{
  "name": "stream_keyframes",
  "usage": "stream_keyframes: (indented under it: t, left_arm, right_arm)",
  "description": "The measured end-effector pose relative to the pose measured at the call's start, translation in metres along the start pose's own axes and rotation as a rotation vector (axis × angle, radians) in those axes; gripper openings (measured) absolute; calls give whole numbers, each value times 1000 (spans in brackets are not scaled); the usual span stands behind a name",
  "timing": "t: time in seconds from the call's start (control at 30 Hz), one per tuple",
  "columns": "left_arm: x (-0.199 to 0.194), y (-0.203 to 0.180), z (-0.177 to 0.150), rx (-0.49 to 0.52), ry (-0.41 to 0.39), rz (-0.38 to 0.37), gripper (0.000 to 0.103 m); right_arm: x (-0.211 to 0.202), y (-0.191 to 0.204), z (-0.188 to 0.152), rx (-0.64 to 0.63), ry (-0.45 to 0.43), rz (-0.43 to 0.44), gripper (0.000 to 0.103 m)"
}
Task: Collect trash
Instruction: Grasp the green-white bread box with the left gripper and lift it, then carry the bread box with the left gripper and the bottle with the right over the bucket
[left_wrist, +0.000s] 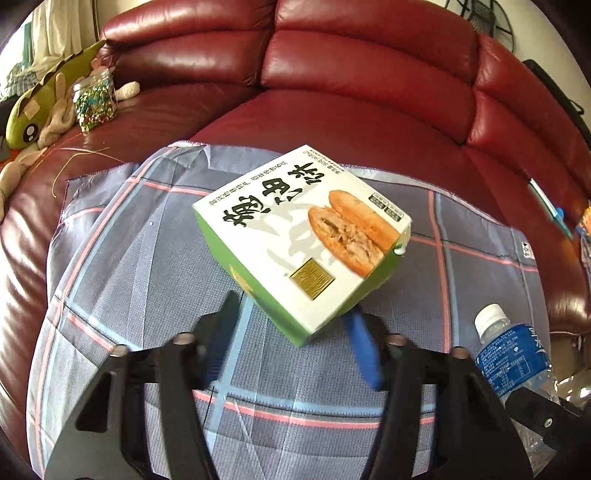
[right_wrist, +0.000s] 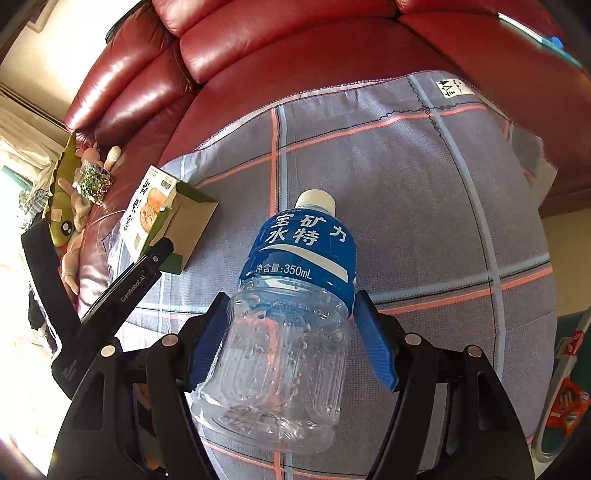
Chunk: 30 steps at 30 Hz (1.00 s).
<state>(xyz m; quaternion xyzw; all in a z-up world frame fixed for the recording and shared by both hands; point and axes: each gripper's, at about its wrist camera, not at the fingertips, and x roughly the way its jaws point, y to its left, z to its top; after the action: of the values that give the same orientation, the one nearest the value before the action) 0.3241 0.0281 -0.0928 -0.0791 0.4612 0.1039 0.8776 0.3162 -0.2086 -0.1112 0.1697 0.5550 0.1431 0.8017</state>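
Note:
A white and green food box (left_wrist: 303, 236) with a sandwich picture is held tilted above the plaid cloth (left_wrist: 129, 266) on the red sofa. My left gripper (left_wrist: 291, 314) is shut on the box's near lower edge; in the right wrist view the box (right_wrist: 155, 214) and the left gripper (right_wrist: 147, 266) show at the left. An empty clear water bottle (right_wrist: 291, 302) with a blue label and white cap is clamped between the blue pads (right_wrist: 373, 339) of my right gripper (right_wrist: 291, 325), cap pointing away. The bottle also shows in the left wrist view (left_wrist: 513, 365).
A red leather sofa (left_wrist: 369, 74) fills the background. A glass jar of glitter (left_wrist: 94, 98) and a green plush toy (left_wrist: 33, 110) lie at the sofa's left. A pen (left_wrist: 550, 206) and colourful packets lie at the right edge.

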Motion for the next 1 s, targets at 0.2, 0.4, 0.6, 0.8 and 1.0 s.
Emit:
stream_keyframes:
  t: [0.2, 0.4, 0.6, 0.8, 1.0]
  left_arm:
    - [-10, 17, -3, 40, -36, 4, 19]
    - [-37, 34, -13, 81, -49, -6, 18]
    - [-77, 23, -29, 136, -70, -77, 18]
    - [-121, -14, -56, 241, -90, -165, 18]
    - [-156, -72, -88, 354, -84, -266, 18]
  right_arm:
    - [-3, -1, -3, -6, -25, 22, 65]
    - [-26, 0, -15, -8, -52, 28, 65]
    - [-70, -14, -35, 24, -97, 30, 65]
    - [-125, -49, -64, 90, -167, 44, 65]
    - [-184, -103, -97, 165, -243, 33, 65]
